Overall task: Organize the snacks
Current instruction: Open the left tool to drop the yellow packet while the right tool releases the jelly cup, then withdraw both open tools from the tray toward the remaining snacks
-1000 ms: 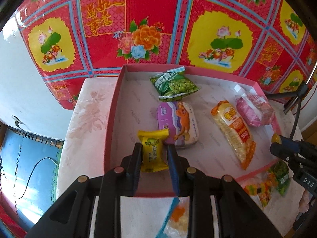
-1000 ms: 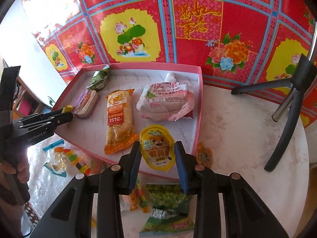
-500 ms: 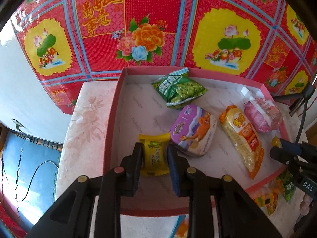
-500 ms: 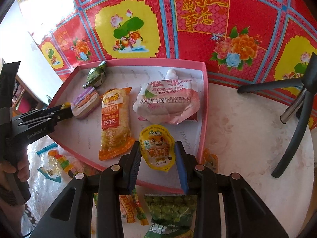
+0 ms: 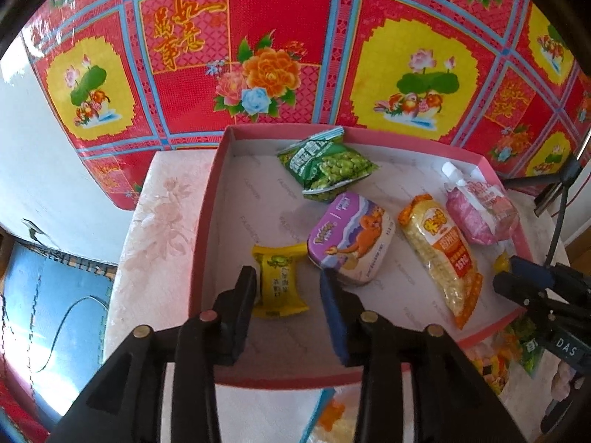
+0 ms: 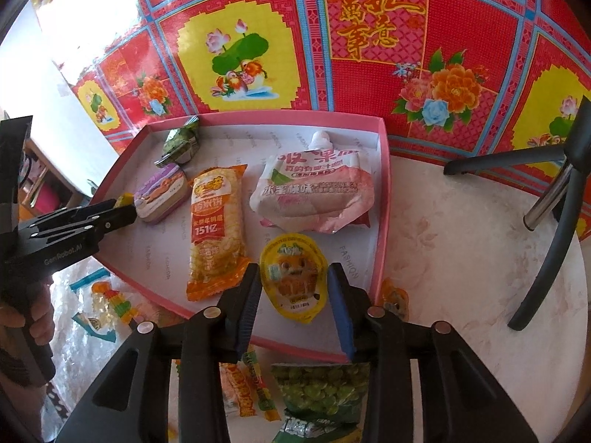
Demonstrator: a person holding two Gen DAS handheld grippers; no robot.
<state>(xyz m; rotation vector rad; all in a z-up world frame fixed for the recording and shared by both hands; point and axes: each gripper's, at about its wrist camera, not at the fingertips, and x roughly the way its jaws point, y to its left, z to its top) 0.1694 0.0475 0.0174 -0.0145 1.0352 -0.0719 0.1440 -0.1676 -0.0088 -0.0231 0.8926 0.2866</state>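
Between parted left fingers (image 5: 246,284) lies yellow snack (image 5: 279,283).

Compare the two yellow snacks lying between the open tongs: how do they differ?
The left tongs frame a yellow candy, rectangular, crimped at both ends. The right tongs frame a yellow jelly cup, rounded, with a cartoon lid. Both lie released in the pink box.

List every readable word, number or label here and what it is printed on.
"151亿": orange rice-cracker pack
"FASHION": tray liner
"GenRobot.AI": left gripper, seen from the right wrist
"DAS": right gripper, seen from the left wrist
Yellow jelly cup, purple tin, green pea bag: too blurred.
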